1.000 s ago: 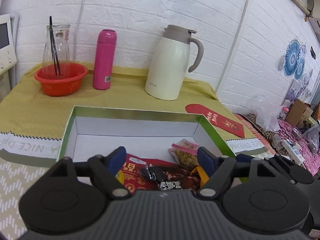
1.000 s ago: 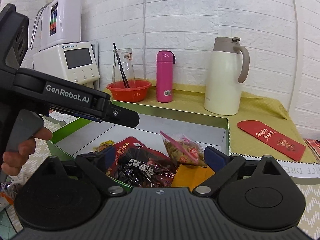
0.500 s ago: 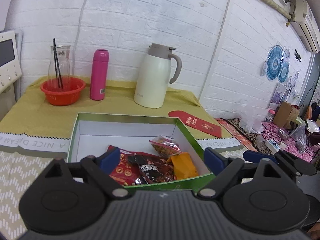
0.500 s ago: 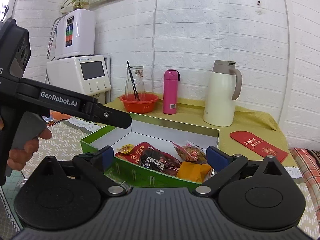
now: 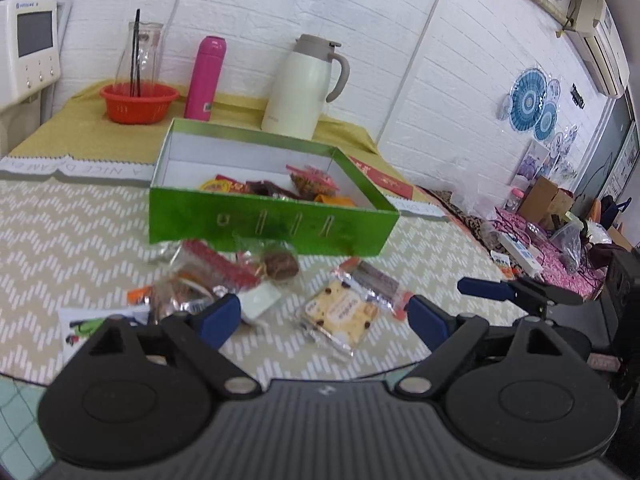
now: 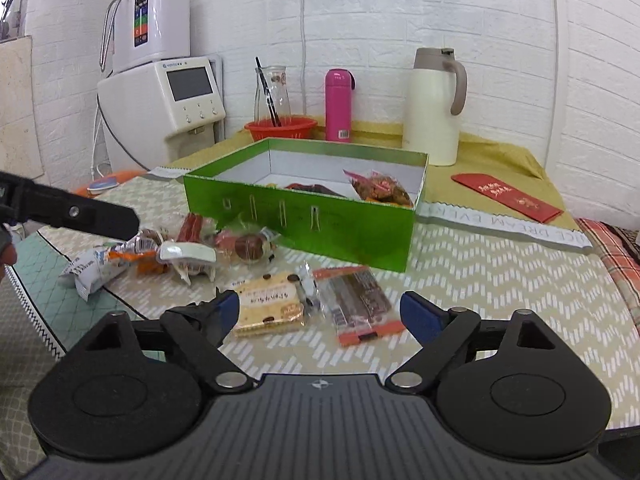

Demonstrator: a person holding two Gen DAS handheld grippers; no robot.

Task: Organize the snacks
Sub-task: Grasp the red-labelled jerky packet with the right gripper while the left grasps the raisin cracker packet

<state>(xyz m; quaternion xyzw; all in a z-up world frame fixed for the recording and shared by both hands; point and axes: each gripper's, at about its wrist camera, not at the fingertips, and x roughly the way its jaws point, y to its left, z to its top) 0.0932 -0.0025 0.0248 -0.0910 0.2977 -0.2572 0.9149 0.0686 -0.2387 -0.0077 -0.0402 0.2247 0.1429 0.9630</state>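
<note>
Both grippers are hanging over the loose snacks (image 6: 208, 256) lying before the green box (image 6: 304, 220). Left gripper (image 5: 324, 316) is gaping, jaws just widened, gripping nothing; right gripper (image 6: 320, 312) is spread wide, straddling a biscuit pack (image 6: 268, 304).

green box (image 5: 264, 222): glossy foil-like card | snack wrappers (image 6: 268, 305): shiny plastic film | bench (image 6: 500, 280) cloth: matt woven | kettle (image 6: 432, 112): smooth satin

Left gripper (image 5: 324, 314) jaws spread (empty), right gripper (image 6: 320, 312) likewise
</note>
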